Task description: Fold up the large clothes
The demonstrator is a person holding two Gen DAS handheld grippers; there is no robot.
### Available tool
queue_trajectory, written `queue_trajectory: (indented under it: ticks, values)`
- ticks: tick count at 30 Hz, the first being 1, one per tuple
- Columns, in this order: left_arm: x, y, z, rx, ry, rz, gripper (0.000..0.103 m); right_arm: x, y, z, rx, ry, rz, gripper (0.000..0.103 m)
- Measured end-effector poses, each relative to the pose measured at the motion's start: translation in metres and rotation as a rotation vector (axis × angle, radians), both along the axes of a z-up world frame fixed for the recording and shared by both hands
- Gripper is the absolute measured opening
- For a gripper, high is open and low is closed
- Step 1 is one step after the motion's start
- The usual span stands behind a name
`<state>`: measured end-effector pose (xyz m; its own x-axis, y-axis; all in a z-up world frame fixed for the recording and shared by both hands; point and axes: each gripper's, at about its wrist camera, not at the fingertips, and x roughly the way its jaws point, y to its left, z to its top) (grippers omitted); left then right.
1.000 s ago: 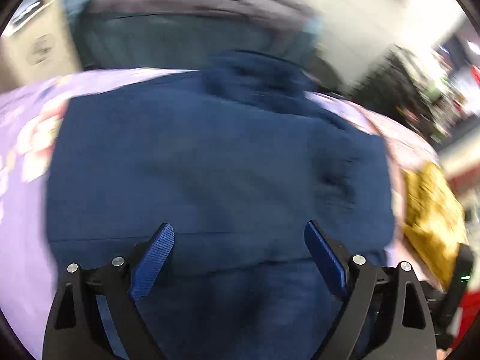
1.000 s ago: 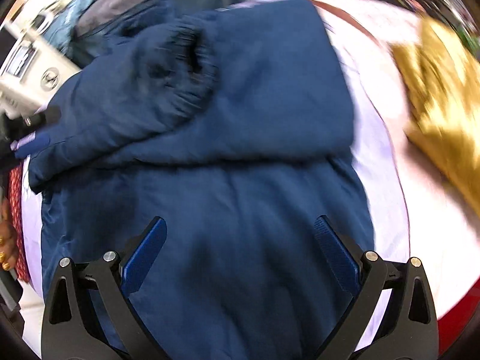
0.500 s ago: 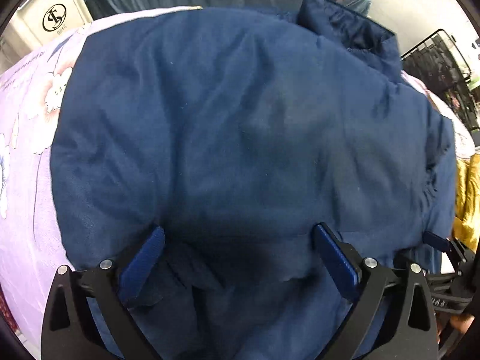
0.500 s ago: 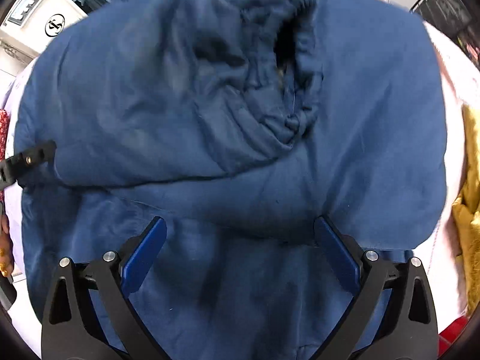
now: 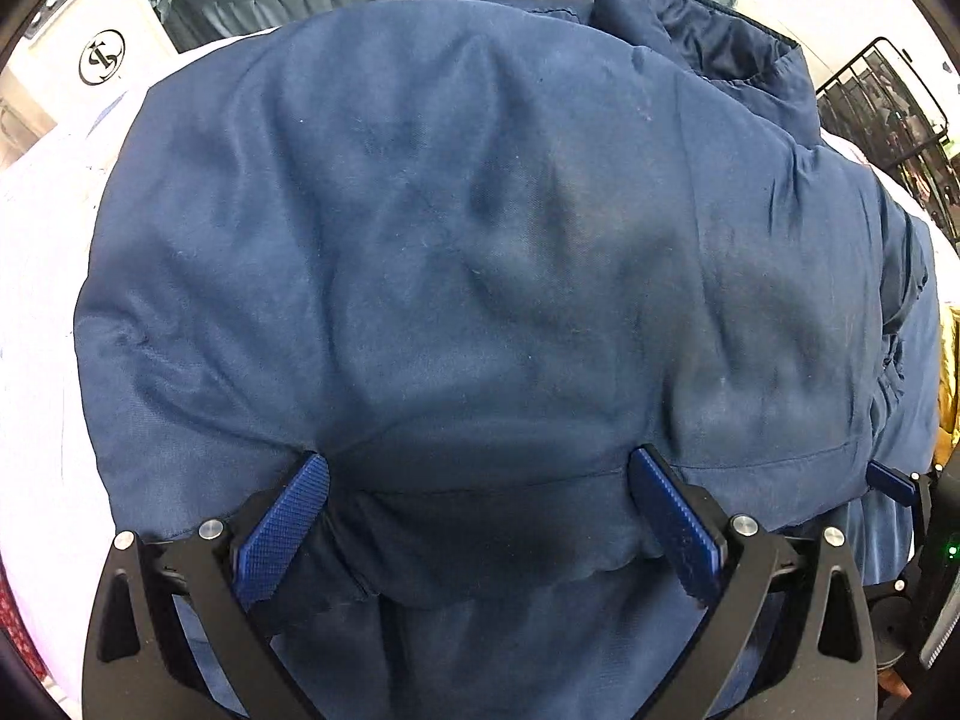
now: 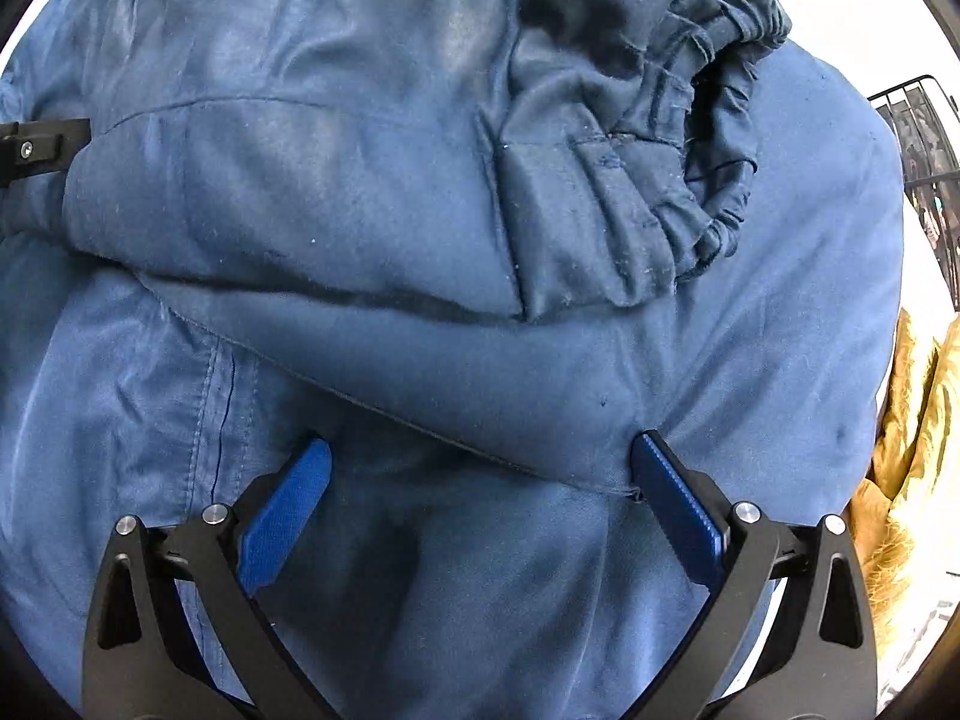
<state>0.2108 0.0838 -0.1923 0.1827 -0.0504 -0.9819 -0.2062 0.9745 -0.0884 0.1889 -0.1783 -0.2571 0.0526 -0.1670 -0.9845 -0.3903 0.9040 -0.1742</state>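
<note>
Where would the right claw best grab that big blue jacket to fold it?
Probably the folded flap's stitched edge on the blue jacket, coming straight down from above. That edge runs between the open right claw, and it is thinner than the puffy padding.

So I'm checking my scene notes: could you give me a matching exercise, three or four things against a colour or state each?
Things:
1. padded jacket
2. elastic cuff
3. garment at the right edge
4. left hand-held gripper

Colours or states:
A. golden yellow
B. jaws wide apart over the fabric
C. gathered and puckered, lying on top of the folded sleeve
D. navy blue, spread across the pale cover

Pairs: 1-D, 2-C, 3-A, 4-B
</note>
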Motion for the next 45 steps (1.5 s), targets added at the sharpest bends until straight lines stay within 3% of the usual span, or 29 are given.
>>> queue_trajectory:
  ticks: [4, 9, 14, 16, 24, 30, 40, 45]
  values:
    - [-0.011, 0.006, 0.002, 0.005, -0.047, -0.008, 0.098, -0.003, -0.002, -0.001, 0.011, -0.053, 0.008, 0.099]
    - [-0.041, 0.011, 0.032, -0.053, -0.134, 0.046, 0.097, -0.031, -0.011, 0.012, 0.026, -0.075, 0.022, 0.098]
    - [-0.082, 0.009, 0.059, -0.054, -0.174, 0.008, 0.097, -0.049, -0.047, 0.039, 0.256, -0.011, -0.114, 0.098]
    - [-0.1, 0.013, 0.064, -0.058, -0.18, 0.017, 0.097, -0.06, -0.065, 0.05, 0.301, -0.015, -0.157, 0.098]
    - [-0.188, 0.061, 0.068, -0.094, -0.126, 0.188, 0.096, -0.107, -0.147, 0.079, 0.411, -0.02, -0.311, 0.098]
    - [-0.238, 0.092, 0.06, -0.07, -0.067, 0.249, 0.095, -0.147, -0.209, 0.08, 0.407, -0.068, -0.464, 0.098]
    - [-0.289, 0.105, 0.047, -0.233, -0.036, 0.287, 0.094, -0.185, -0.25, 0.079, 0.441, -0.026, -0.549, 0.098]
    - [-0.304, 0.095, 0.035, -0.269, 0.003, 0.264, 0.094, -0.212, -0.246, 0.057, 0.447, 0.033, -0.576, 0.098]
